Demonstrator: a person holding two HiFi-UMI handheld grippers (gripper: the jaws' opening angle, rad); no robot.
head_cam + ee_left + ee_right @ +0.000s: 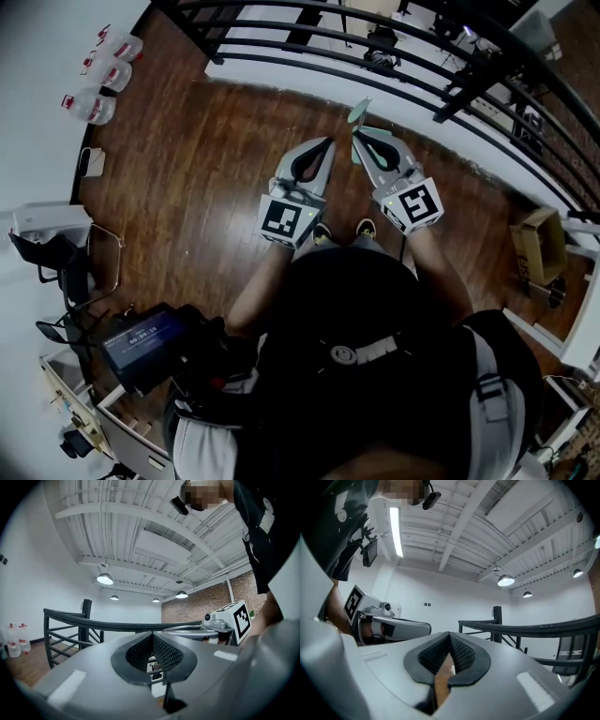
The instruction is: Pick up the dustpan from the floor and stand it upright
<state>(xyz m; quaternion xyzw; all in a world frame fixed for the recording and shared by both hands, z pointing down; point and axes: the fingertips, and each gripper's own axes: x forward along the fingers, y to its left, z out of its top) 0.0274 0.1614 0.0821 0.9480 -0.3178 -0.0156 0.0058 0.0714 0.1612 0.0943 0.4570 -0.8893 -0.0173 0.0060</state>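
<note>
In the head view both grippers are held level in front of the person, side by side above the wooden floor (206, 187). My left gripper (327, 142) has its jaws together with nothing between them, and its pads (152, 641) meet at the tip. My right gripper (356, 134) is shut too, its pads (450, 641) touching and holding nothing. A pale green piece (360, 112), seemingly the dustpan, shows just past the right gripper's tip and is mostly hidden by it. Whether it stands upright cannot be told. Neither gripper view shows it.
A black railing (394, 56) runs across the far side of the floor. Water bottles (103, 70) stand at the upper left by the white wall. A cardboard box (536, 246) sits at the right. A chair (66, 253) and a screen device (141, 342) are at the left.
</note>
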